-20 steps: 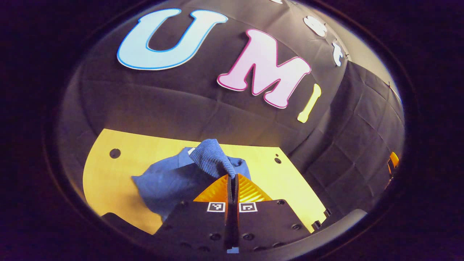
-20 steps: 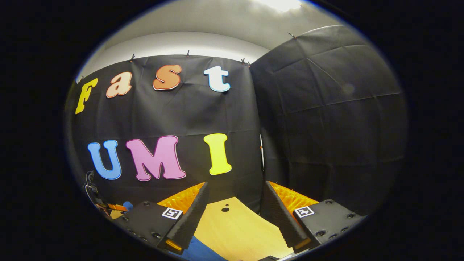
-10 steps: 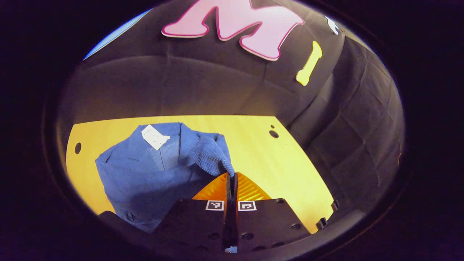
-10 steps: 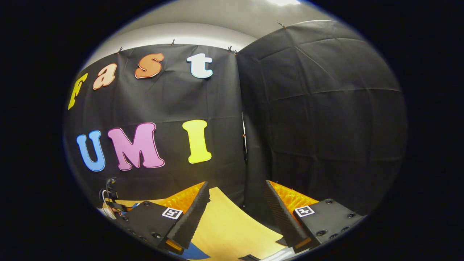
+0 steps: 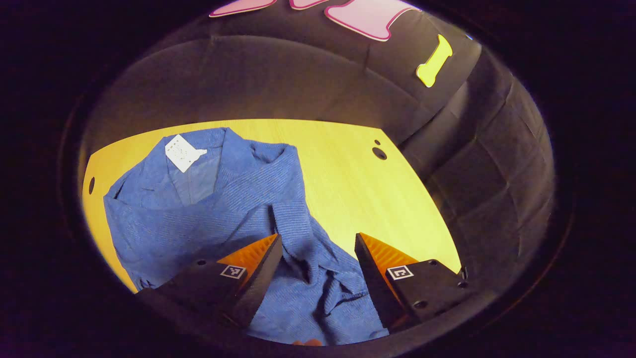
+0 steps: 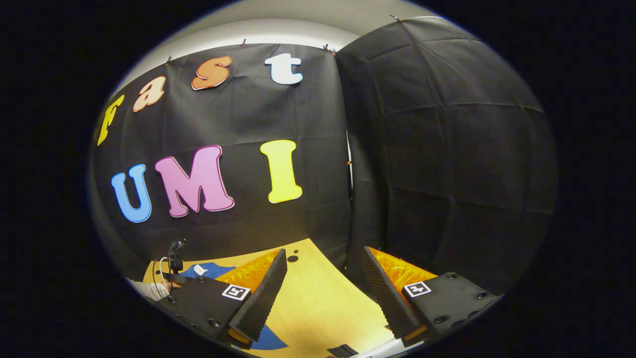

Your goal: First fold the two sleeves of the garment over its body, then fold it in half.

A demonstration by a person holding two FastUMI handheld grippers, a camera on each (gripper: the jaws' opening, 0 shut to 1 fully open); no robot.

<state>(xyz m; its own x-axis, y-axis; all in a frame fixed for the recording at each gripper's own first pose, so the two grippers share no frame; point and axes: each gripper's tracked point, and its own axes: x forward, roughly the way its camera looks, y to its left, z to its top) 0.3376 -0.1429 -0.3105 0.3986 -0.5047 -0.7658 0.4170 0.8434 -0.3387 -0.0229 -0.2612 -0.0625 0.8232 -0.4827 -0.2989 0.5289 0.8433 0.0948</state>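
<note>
Jaws apart above blue garment (image 5: 198, 214)

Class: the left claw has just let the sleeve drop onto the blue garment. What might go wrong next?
1. The ribbed blue knit sleeve lies bunched between the open left claw, so the fold may be uneven.
2. The blue knit garment looks rumpled on the yellow wooden table; halving it now could trap creases.
</note>
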